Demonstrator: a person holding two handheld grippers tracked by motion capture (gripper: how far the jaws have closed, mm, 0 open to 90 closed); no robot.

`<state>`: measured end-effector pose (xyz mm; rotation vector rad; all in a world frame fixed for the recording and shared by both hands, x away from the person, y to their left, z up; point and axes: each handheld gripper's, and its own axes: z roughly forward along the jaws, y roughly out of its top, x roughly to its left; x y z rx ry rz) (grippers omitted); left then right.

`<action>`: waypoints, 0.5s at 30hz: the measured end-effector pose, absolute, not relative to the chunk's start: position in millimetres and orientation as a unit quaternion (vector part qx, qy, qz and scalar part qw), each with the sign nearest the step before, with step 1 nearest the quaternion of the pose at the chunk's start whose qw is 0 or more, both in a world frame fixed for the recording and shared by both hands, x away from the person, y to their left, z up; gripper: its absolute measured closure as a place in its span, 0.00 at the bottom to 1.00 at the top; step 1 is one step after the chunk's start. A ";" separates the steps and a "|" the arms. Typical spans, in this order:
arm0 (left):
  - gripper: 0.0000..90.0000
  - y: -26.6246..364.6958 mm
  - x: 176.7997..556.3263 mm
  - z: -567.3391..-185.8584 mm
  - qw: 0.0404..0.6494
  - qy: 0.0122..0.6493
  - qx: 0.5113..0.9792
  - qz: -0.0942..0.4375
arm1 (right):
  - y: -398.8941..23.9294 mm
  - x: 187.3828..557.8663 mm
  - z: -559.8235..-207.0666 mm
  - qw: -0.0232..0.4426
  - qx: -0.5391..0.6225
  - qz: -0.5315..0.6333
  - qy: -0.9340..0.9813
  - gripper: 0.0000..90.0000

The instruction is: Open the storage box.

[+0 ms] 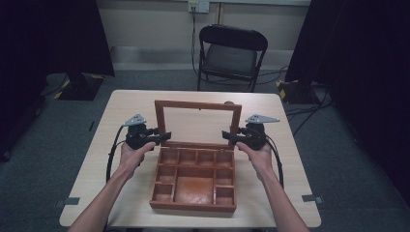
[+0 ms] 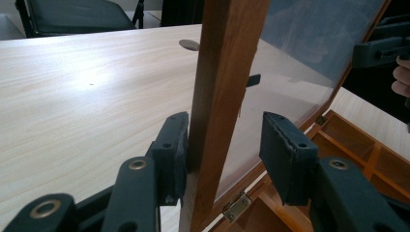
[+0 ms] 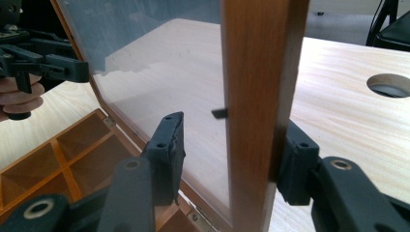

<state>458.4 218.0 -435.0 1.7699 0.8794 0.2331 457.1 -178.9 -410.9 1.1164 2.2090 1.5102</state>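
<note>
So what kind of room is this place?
Probably a lab or recording studio, not a home. A lone table stands on grey carpet between black curtains, with a folding chair and cables trailing to a wall socket.

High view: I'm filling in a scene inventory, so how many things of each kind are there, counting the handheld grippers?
Grippers: 2, the left gripper and the right gripper
Wooden box with its glass lid raised: 1
Table: 1
Folding chair: 1
Total: 5
</note>
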 end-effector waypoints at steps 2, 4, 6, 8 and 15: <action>0.59 218.0 459.5 -436.6 0.542 0.372 0.747 0.099 | -178.2 458.3 -413.3 0.125 0.383 0.511 0.759 0.58; 0.60 217.7 461.4 -438.5 0.536 0.373 0.751 0.100 | -177.0 459.8 -415.5 0.131 0.385 0.505 0.761 0.58; 0.60 218.4 462.8 -439.9 0.537 0.377 0.749 0.097 | -177.2 462.4 -417.4 0.132 0.388 0.506 0.759 0.58; 0.61 218.4 463.5 -441.0 0.538 0.380 0.746 0.097 | -178.1 464.8 -419.3 0.130 0.391 0.509 0.756 0.59; 0.60 218.0 466.2 -445.3 0.535 0.387 0.745 0.093 | -177.2 469.6 -425.6 0.128 0.401 0.501 0.756 0.57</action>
